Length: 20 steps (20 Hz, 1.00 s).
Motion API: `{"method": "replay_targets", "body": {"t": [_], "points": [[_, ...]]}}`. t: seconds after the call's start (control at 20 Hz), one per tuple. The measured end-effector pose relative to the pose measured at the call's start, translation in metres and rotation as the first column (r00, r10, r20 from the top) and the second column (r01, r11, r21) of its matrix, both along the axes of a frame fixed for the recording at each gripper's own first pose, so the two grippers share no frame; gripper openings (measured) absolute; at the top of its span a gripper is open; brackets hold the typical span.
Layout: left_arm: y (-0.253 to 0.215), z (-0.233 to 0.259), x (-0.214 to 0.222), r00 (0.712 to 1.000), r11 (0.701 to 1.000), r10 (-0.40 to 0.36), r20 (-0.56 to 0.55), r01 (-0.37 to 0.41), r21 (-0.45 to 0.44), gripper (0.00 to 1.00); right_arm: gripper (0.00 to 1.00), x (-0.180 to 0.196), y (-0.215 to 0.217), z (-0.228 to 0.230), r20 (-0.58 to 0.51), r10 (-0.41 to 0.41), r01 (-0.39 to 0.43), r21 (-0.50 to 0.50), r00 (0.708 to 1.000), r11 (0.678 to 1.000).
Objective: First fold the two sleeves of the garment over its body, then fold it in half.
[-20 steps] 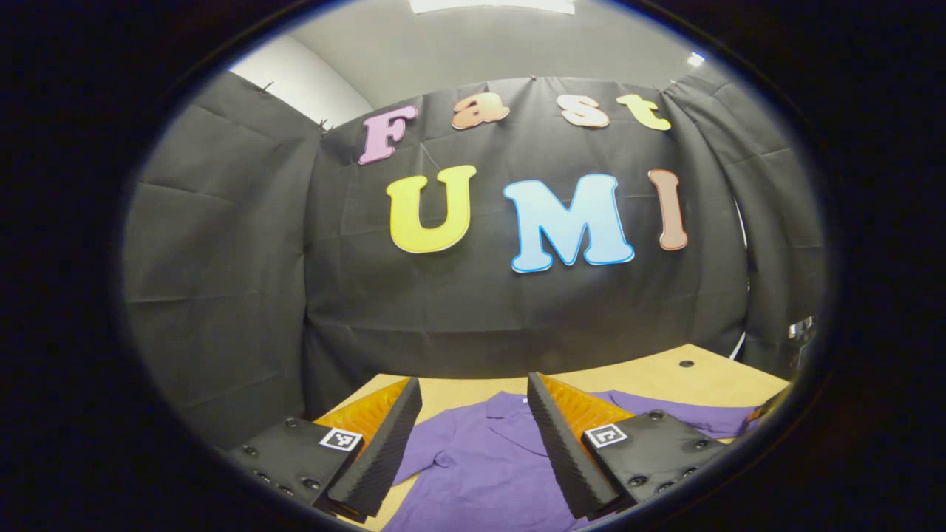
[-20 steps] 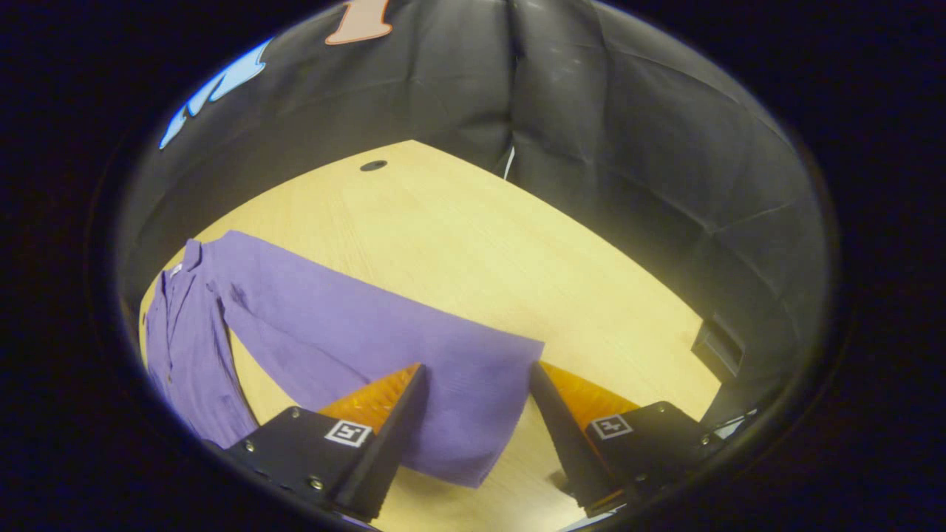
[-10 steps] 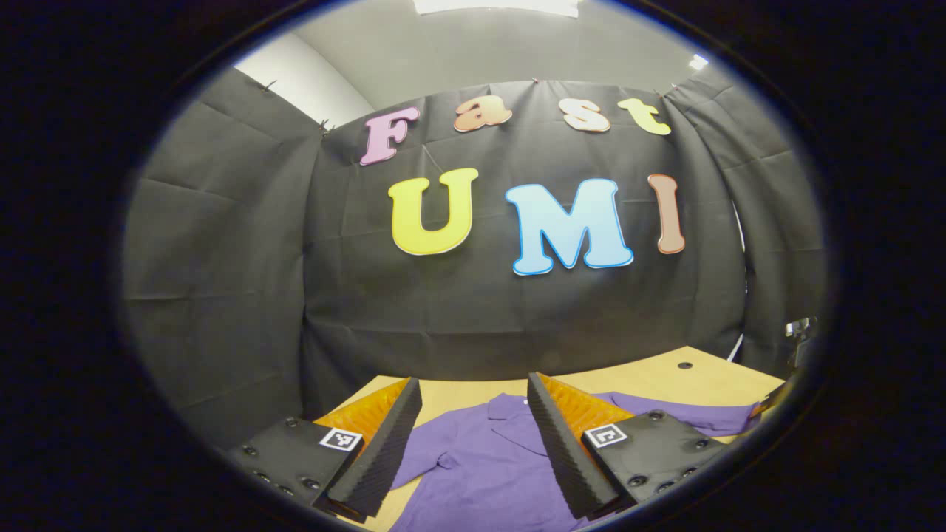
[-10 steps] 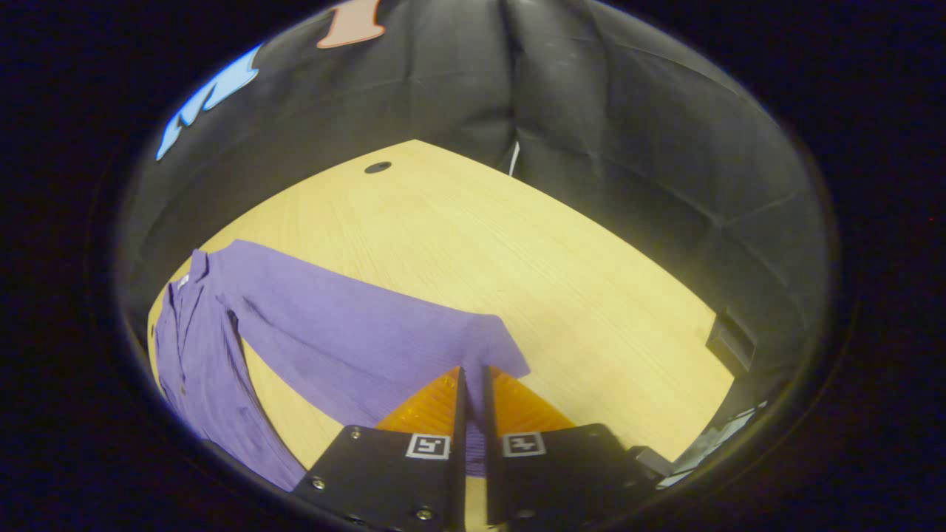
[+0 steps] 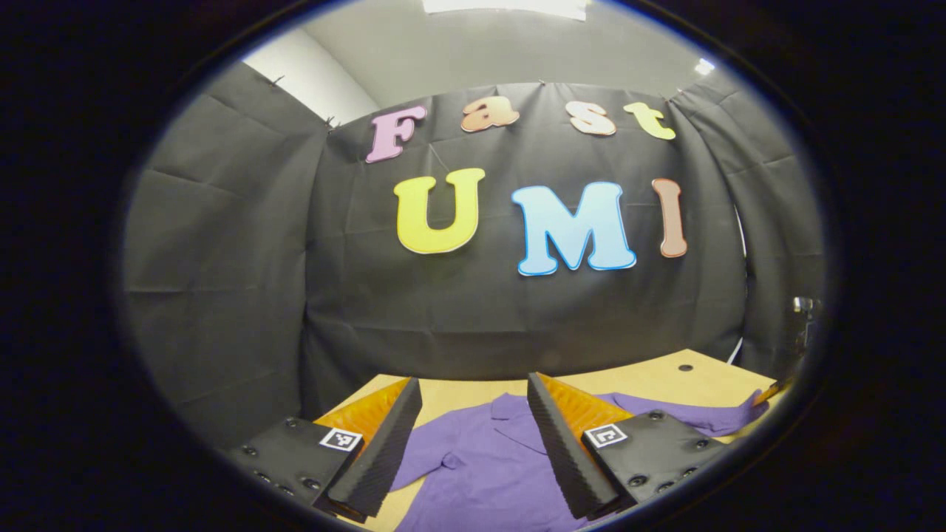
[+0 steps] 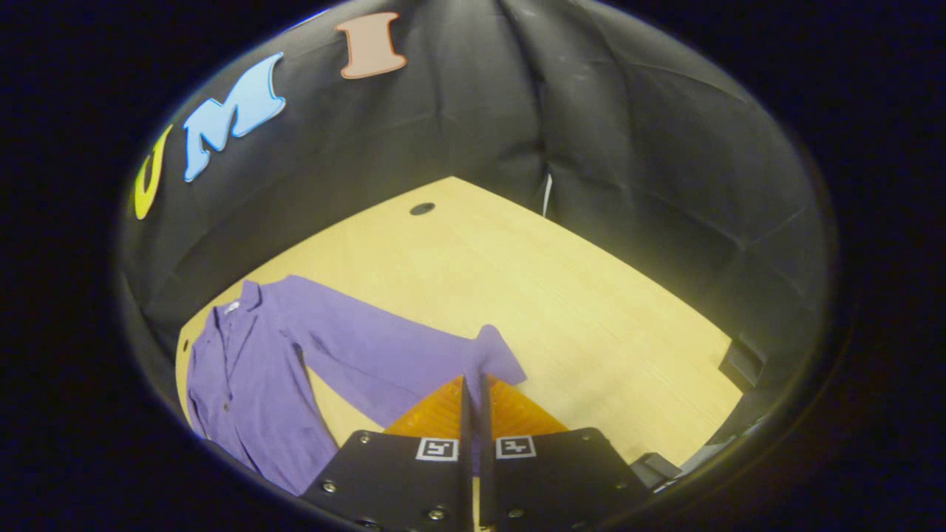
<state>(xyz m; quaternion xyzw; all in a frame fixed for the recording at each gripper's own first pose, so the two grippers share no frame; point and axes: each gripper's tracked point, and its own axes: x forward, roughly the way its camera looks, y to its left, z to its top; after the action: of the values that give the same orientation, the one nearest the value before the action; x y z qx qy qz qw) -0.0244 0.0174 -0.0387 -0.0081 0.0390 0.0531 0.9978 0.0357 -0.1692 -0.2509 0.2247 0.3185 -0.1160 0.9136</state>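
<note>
In the left gripper view the left gripper (image 5: 473,436) hangs above the near left part of the wooden table (image 5: 650,377) with its fingers spread wide and nothing between them, and the purple garment (image 5: 480,465) lies flat below it, collar (image 5: 510,408) toward the far wall. In the right gripper view the garment's body (image 6: 244,384) lies at the left of the table, and one long sleeve (image 6: 384,355) stretches out from it to the right. There the right gripper (image 6: 475,384) has its fingers pressed together, pinching the sleeve's cuff (image 6: 494,356), which rises off the tabletop in a small peak.
</note>
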Motion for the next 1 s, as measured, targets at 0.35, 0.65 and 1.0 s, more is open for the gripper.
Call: {"method": "replay_targets", "body": {"t": [0.35,0.65,1.0], "points": [[0.018,-0.015,0.010,1.000,1.000,-0.026,0.002,0.026,-0.007,0.94,0.04,0.042,0.057,0.093,0.166,0.096,-0.098,0.007,0.981,0.995],[0.050,-0.026,0.013,1.000,1.000,-0.007,-0.013,0.007,0.000,0.94,0.04,0.086,0.123,0.139,0.229,0.206,-0.203,-0.036,0.951,0.979],[0.097,-0.030,-0.005,0.998,0.998,0.055,-0.029,-0.054,0.024,0.94,0.04,0.150,0.223,0.185,0.322,0.339,-0.343,-0.046,0.884,0.938]]}}
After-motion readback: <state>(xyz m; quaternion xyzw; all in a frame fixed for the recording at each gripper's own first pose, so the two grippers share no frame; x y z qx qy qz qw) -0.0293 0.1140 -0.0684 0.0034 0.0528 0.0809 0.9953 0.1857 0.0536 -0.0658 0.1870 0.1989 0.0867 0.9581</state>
